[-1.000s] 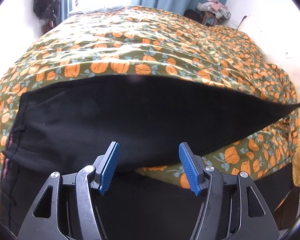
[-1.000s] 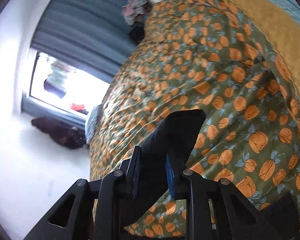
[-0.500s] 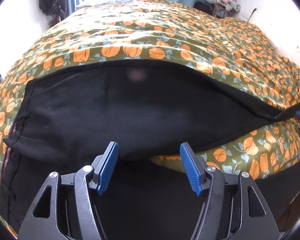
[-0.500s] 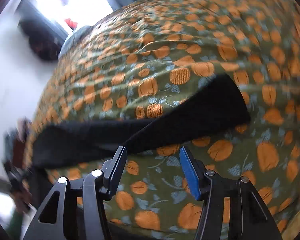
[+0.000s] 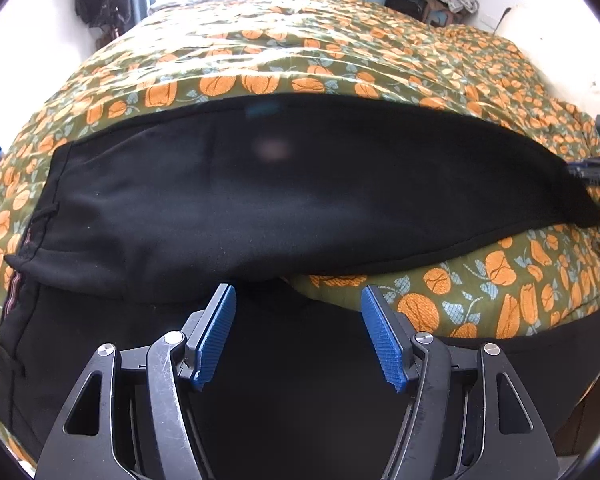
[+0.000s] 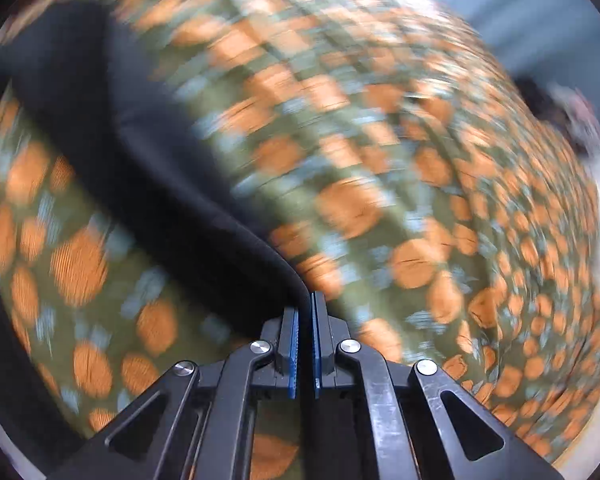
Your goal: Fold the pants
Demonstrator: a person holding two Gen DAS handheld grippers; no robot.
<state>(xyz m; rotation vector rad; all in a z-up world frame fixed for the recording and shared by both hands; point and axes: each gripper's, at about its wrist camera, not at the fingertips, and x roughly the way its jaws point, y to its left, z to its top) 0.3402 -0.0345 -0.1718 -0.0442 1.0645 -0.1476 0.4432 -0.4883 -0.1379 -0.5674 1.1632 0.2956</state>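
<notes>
Overhead, left tool (image 5: 298, 334) spread, right tool (image 6: 304, 332) pinching pants (image 5: 284, 196) on floral bedspread (image 5: 340, 52).

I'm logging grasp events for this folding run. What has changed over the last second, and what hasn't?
The right gripper, shut on the pants a second ago, stood open above the leg half a second ago and is now shut on the fabric edge again; its view is blurred by motion. The upper leg now lies further up the bedspread. The left gripper stayed open, over the lower leg, holding nothing.
</notes>
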